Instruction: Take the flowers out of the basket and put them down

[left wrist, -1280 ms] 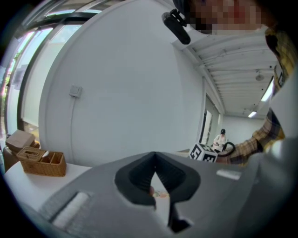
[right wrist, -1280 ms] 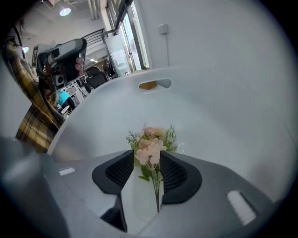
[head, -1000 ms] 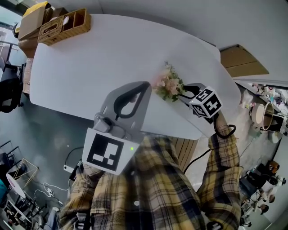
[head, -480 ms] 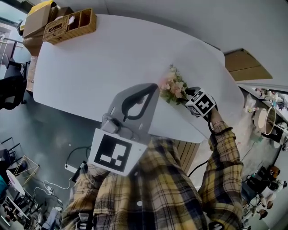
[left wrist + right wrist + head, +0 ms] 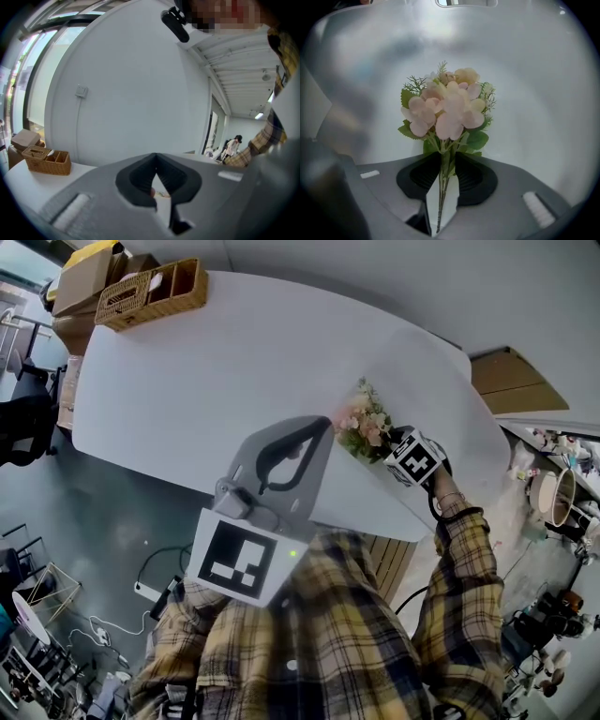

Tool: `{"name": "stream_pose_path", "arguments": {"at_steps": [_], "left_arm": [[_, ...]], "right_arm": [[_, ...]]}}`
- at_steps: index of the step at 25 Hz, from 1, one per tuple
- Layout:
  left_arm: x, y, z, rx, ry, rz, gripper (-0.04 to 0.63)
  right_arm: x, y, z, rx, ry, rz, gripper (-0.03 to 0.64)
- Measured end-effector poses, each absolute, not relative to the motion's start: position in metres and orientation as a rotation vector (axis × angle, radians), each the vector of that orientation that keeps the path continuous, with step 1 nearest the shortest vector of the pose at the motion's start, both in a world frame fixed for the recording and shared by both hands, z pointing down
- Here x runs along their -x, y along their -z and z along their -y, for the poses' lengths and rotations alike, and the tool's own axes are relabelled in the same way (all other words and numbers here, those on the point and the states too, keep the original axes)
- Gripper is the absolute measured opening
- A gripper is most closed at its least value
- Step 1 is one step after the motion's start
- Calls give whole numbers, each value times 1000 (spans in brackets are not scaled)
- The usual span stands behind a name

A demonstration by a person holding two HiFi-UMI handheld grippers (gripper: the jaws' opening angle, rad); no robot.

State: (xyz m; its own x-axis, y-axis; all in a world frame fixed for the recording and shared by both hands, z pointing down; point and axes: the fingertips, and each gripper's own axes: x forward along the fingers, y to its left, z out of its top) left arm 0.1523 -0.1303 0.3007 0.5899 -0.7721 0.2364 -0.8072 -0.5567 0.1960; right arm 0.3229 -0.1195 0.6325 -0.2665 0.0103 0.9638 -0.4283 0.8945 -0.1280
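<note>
- The flowers [image 5: 366,421] lie on the white table [image 5: 234,352] near its right edge, well apart from the basket [image 5: 150,292] at the far corner. I'd say they're already out.
- My right gripper [image 5: 447,164] has just been closing, and its pads now pinch the stems, with the blossoms pointing away from me.
- My left gripper [image 5: 155,157] hangs by the near table edge, jaws together and empty.
- Next, I judge: grip those thin stems firmly, or let go cleanly without dragging.

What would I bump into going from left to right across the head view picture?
Wicker basket → left hand-held gripper → flowers → right hand-held gripper, whose jaws have just been closing with the flowers' stems between them.
</note>
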Motion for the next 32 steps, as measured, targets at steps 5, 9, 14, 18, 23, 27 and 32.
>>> {"name": "stream_pose_path", "arguments": {"at_steps": [5,9,14,18,23,27,32], "left_arm": [[-149,-297,126,-2530,-170,1304,2],[-150,-296,124,-2540,-169,1297,2],[-151,-293,121,-2548,-166,1291,2],[-152,-290,119,-2561,-165,1279,2],[-153,-286,116,-2583,-158,1261,2],[-157,-283,113,-2603,-148,1236,2],[-162,-279,110,-2623,-139,1201,2]], "right_arm": [[-322,-626,115,-308,-463,1812,67],[-323,-619,114,-322,-518,1822,41],[-325,-613,112,-332,-531,1828,32],[-325,-609,112,-351,-547,1833,29],[-326,-597,113,-391,-563,1845,28],[-328,-583,114,-432,-563,1865,28],[-328,-553,116,-492,-546,1909,28]]}}
